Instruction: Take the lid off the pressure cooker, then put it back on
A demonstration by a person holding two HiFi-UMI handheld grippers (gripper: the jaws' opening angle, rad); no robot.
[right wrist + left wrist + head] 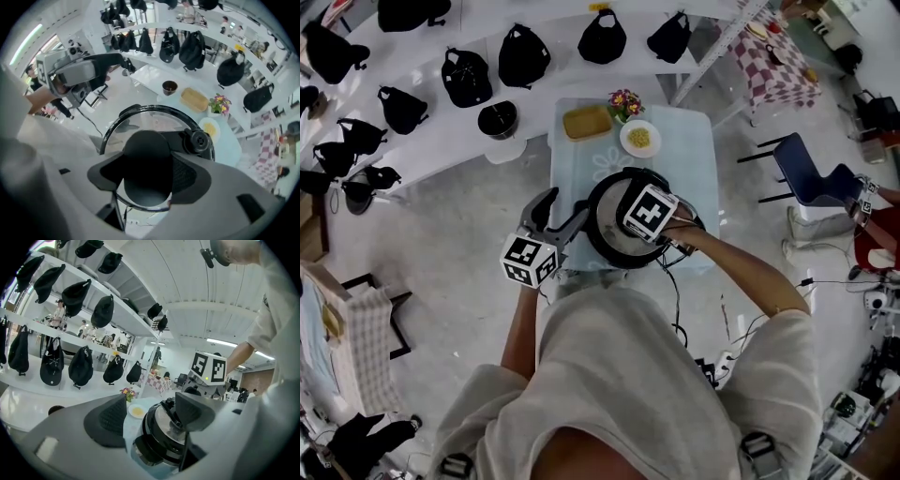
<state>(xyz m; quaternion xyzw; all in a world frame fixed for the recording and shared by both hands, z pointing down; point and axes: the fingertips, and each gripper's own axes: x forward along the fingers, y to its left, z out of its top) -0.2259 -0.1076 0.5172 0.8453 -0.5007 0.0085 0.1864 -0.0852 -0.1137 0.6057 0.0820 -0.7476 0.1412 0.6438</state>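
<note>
The pressure cooker (607, 246) stands at the near edge of a pale blue table (694, 150), its lid (140, 119) on it. My right gripper (649, 214) points straight down over the lid and is shut on the round black knob (145, 150), one pad on each side. A black valve (199, 139) sits beside the knob. My left gripper (565, 214) is at the cooker's left side and stands open. In the left gripper view the cooker (161, 432) lies beyond the spread jaws of the left gripper (152, 416), and neither pad presses on it.
Behind the cooker the table holds a yellow tray (587, 122), a white plate of food (639, 138) and a small flower pot (625, 101). A black bowl (498, 119) sits on a white stool at the left. White shelves with black bags (469, 75) curve behind; a blue chair (811, 173) stands right.
</note>
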